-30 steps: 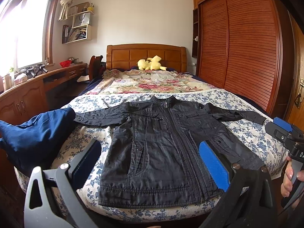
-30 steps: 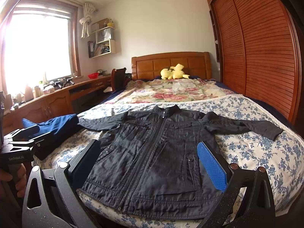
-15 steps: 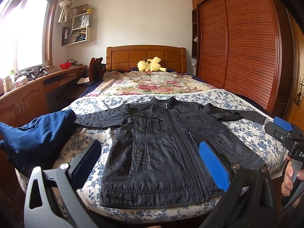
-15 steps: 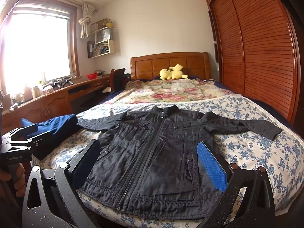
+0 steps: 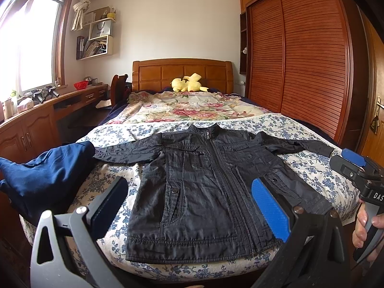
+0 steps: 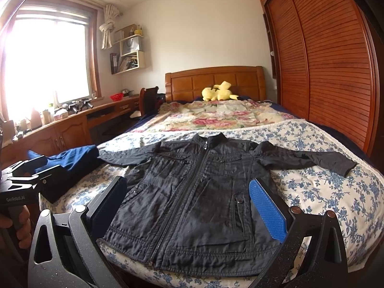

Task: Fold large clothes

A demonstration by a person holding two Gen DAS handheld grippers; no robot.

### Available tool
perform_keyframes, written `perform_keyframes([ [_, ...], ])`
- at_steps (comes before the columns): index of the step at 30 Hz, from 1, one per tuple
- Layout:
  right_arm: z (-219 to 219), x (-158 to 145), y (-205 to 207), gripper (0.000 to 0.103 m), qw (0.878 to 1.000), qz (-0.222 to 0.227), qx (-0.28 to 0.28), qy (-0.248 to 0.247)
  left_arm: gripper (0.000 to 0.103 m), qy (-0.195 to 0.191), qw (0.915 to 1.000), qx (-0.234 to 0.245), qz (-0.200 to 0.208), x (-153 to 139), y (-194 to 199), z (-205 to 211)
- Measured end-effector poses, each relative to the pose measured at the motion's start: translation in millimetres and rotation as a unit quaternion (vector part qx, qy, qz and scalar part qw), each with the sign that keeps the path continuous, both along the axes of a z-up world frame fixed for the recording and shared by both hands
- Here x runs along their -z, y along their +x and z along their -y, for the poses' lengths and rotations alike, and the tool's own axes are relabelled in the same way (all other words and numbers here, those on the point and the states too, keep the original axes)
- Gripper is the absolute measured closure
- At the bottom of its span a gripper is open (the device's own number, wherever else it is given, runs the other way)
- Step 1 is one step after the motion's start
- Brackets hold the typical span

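A black zip-up jacket (image 5: pixel 206 187) lies flat and front-up on the bed, sleeves spread to both sides, hem toward me. It also shows in the right wrist view (image 6: pixel 199 201). My left gripper (image 5: pixel 189 206) is open and empty, held above the hem near the foot of the bed. My right gripper (image 6: pixel 187 206) is open and empty, also above the hem. Each gripper shows at the edge of the other's view: the right one (image 5: pixel 357 168) beyond the jacket's right sleeve, the left one (image 6: pixel 28 175) beside the blue cloth.
A blue garment (image 5: pixel 45 170) lies heaped at the bed's left edge. The bed has a blue-flowered cover (image 5: pixel 312 165), a floral quilt (image 5: pixel 187 105) and a yellow plush toy (image 5: pixel 189 85). A wooden desk (image 5: pixel 36 120) runs along the left, a wardrobe (image 5: pixel 307 55) along the right.
Both views have tilted slightly, so the jacket sits a little lower in frame. The jacket has not moved and both grippers stay open.
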State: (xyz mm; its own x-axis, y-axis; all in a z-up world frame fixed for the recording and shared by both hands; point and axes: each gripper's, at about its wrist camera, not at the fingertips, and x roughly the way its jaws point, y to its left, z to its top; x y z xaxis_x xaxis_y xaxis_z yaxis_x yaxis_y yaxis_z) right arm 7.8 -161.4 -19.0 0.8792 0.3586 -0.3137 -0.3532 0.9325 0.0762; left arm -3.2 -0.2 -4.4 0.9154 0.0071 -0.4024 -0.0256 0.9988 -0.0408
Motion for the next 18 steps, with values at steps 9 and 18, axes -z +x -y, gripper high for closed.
perform_keyframes([
  [9, 0.1, -0.3, -0.5, 0.000, 1.000, 0.000, 0.000, 0.001, 0.000, 0.002, 1.0000, 0.000, 0.002, -4.0, -1.0, 3.5],
  [18, 1.0, -1.0, -0.5, 0.000, 1.000, -0.001, 0.000, 0.001, 0.000, 0.002, 1.0000, 0.002, 0.000, -6.1, -0.8, 5.0],
])
